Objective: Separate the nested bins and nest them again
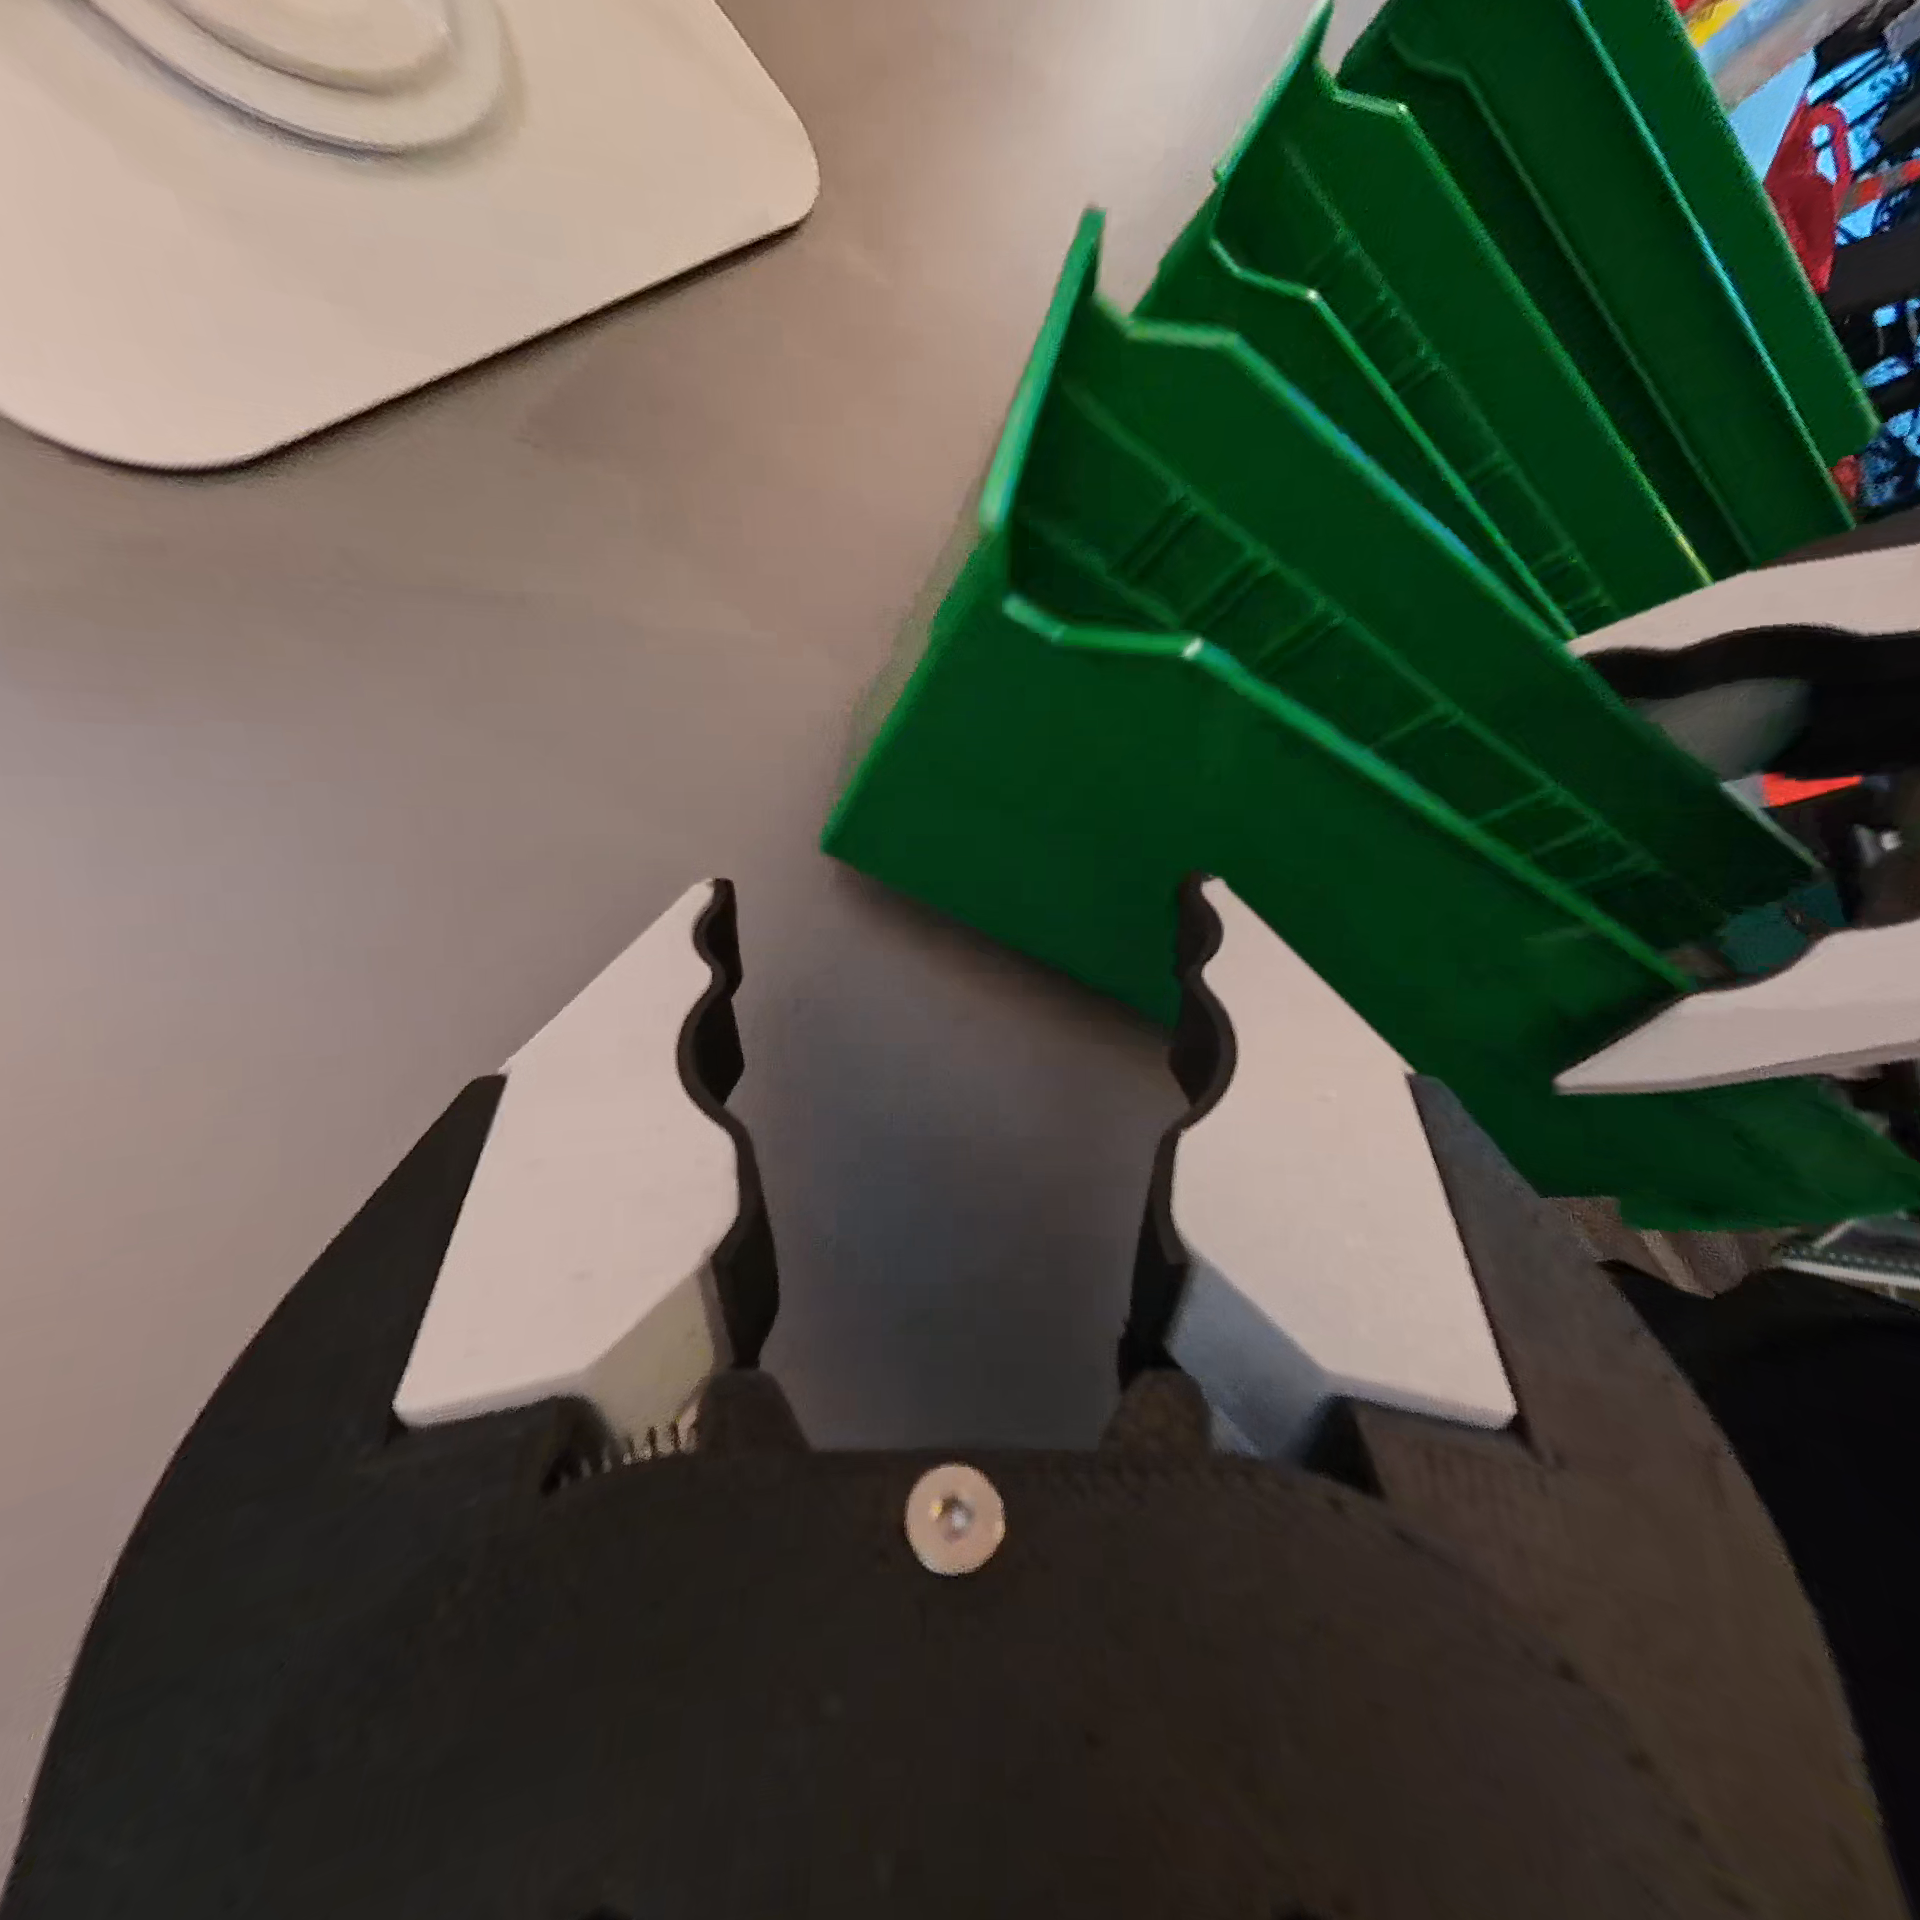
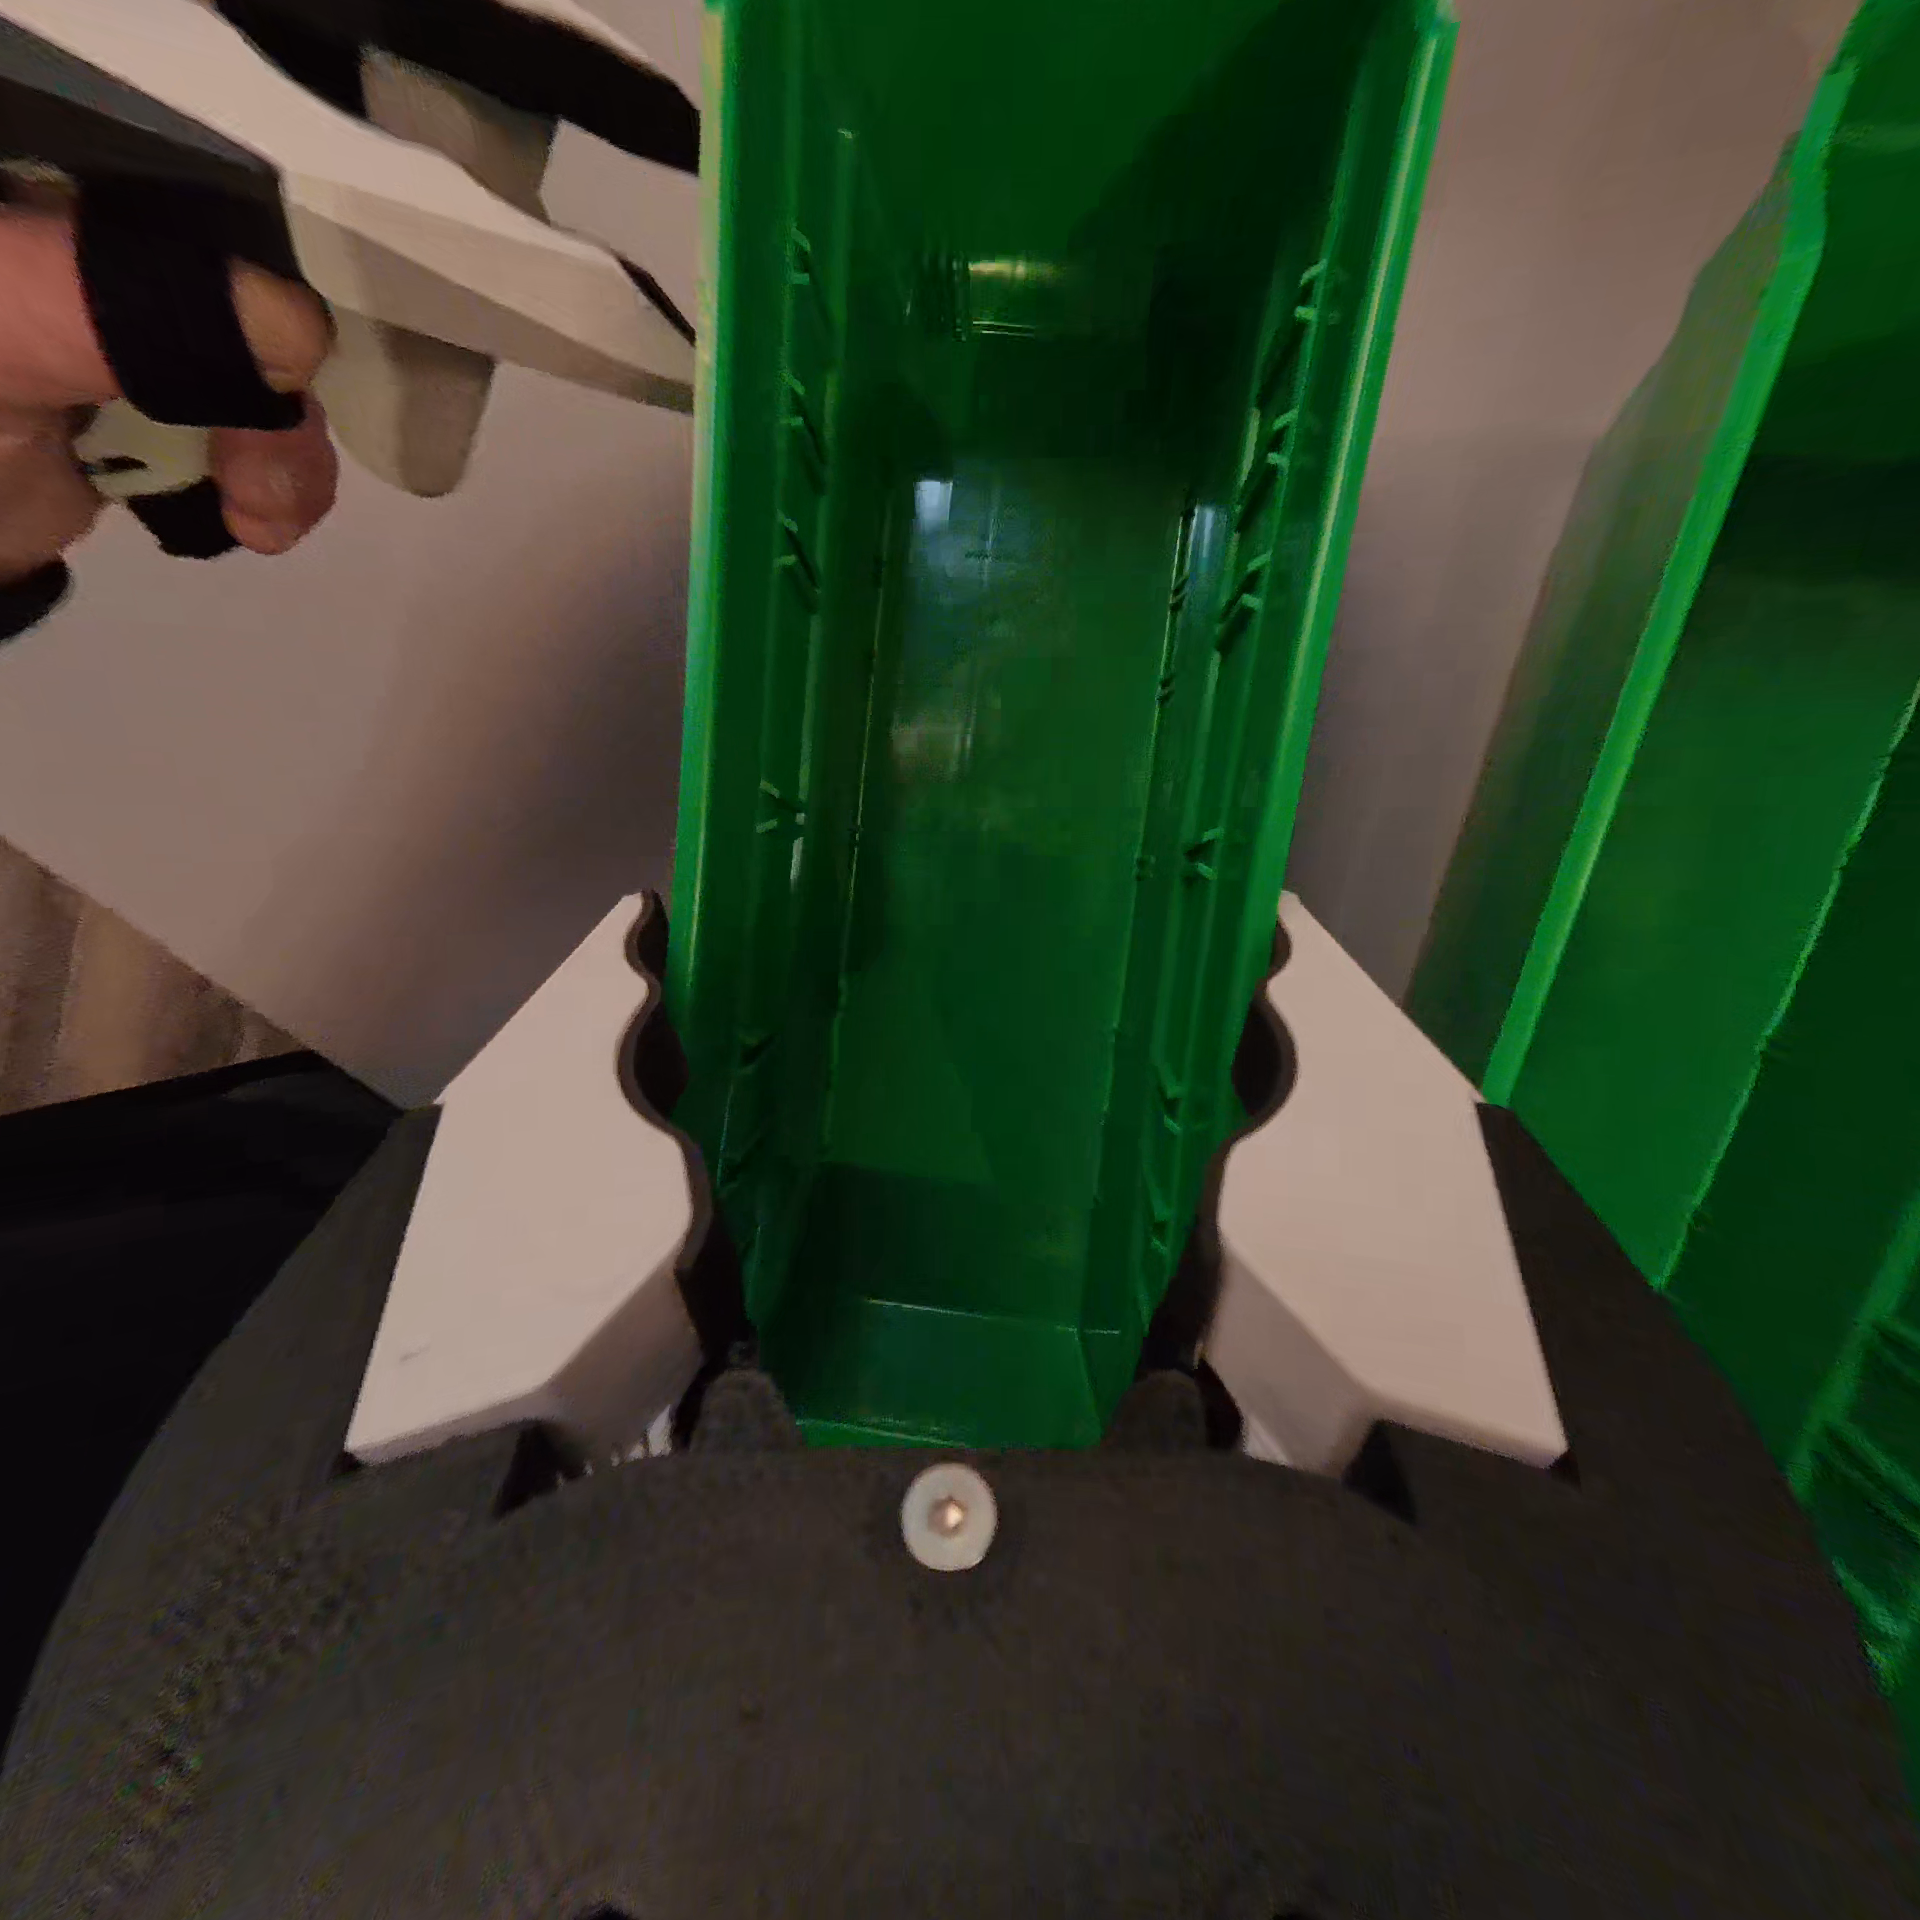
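1. Left gripper (image 1: 961, 1039) is seen nearest in the left wrist view, jaws apart and empty, low over the grey table (image 1: 416, 831), just beside the near bin's corner.
2. Right gripper (image 2: 961, 1091) is clamped across one green bin (image 2: 1018, 831) at its end, a pad pressed on each long outer wall; the bin is empty, open side facing the camera.
3. Handling, judged: thin moulded plastic, light, stiff but slightly springy, glossy so likely slippery; best taken across both side walls near an end or by the rim.
4. Count: three green bins are seen in the left view, fanned side by side; a second bin (image 2: 1714, 831) stands just right of the held one.
5. Farther off, one white tray (image 1: 364, 260) lies on the table.
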`<state>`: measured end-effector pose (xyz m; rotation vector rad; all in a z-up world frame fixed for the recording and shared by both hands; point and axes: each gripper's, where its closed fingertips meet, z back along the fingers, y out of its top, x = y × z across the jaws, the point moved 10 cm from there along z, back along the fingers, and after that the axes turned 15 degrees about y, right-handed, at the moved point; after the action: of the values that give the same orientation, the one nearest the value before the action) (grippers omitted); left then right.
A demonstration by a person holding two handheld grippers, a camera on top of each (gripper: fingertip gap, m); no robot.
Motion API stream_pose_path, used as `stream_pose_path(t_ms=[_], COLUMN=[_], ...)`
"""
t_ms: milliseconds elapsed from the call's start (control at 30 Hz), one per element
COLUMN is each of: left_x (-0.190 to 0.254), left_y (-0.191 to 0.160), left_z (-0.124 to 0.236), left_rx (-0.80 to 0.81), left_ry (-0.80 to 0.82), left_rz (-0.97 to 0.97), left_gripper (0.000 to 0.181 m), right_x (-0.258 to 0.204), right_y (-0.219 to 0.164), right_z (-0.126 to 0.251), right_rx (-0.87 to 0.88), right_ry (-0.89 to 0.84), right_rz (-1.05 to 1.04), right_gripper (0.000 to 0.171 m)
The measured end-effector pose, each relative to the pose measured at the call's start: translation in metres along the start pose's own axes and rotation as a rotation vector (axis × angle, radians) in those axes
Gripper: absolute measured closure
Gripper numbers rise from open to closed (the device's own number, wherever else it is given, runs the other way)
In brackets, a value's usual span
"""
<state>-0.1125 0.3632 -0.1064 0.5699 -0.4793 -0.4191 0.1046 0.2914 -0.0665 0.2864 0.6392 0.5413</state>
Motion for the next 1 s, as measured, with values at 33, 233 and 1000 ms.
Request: stream_pose_path(t_ms=[33, 233, 1000], left_x=[0.003, 0.014, 0.055], left_y=[0.001, 0.005, -0.015], left_z=[-0.005, -0.03, -0.03], left_rx=[-0.003, -0.031, -0.07], left_ry=[-0.017, -0.056, -0.13], left_rz=[-0.002, -0.045, -0.02], left_gripper=[0.099, 0.105, 0.095], right_x=[0.001, 0.006, 0.201], right_y=[-0.003, -0.013, -0.031], right_z=[-0.003, -0.018, 0.189], right_rx=[-0.006, 0.097, -0.043], right_ry=[-0.024, -0.115, -0.365], right_rz=[0.0, -0.057, -0.174], right_gripper=[0.061, 0.049, 0.017])
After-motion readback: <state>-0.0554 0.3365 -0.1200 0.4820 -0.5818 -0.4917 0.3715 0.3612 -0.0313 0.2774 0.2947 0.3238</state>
